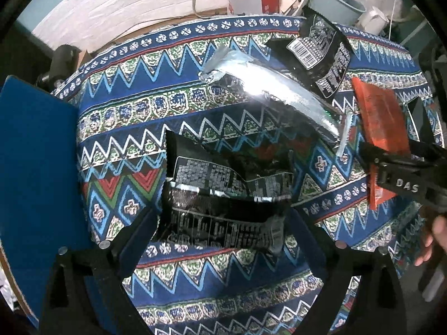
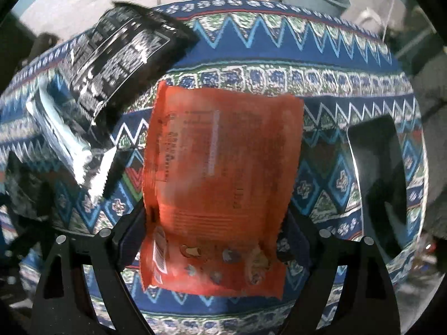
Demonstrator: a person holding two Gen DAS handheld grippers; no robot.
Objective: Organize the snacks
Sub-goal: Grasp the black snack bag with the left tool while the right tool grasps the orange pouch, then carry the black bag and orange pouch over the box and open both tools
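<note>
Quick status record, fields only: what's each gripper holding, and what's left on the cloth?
left gripper: shut on black snack bag
right gripper: shut on orange snack bag
on the cloth: silver foil bag, second black bag
surface: patterned tablecloth
beside table: blue panel

The right gripper (image 1: 402, 187) bears the white letters "DAS" on its black body. Print on the snack packets is too blurred to read.
</note>
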